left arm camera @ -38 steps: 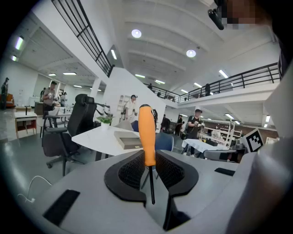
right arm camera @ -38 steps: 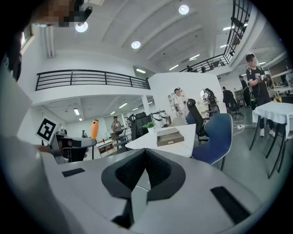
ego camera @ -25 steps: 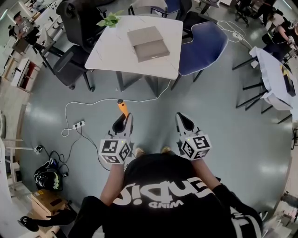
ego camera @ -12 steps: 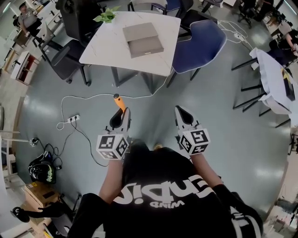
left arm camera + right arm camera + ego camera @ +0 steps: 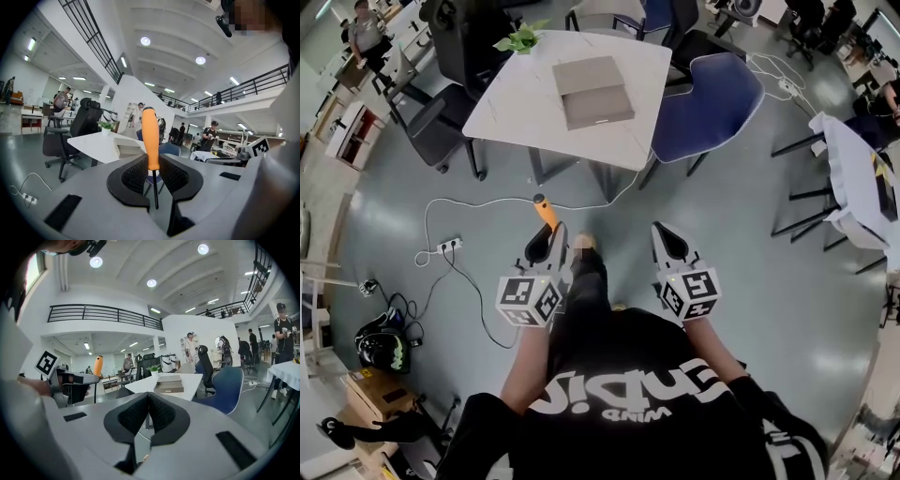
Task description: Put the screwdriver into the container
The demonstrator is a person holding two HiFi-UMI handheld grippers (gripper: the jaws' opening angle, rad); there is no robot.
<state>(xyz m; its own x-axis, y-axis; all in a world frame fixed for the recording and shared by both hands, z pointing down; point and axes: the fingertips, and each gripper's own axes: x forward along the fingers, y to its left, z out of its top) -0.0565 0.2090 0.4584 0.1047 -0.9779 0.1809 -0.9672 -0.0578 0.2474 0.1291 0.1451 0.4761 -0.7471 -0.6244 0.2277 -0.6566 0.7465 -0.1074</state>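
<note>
Short of the table's (image 5: 525,103) near edge, pinches screwdriver (image 5: 150,136) low in left gripper (image 5: 151,174), right gripper (image 5: 148,414) pressed together; risks tipping out.

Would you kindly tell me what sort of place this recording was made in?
Probably a large open-plan office or workshop hall: a white table with a blue chair beside it, a railed mezzanine under a high ceiling, and people at other desks.

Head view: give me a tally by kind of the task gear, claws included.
screwdriver: 1
container: 1
claws: 2, left claw and right claw
Total: 4
</note>
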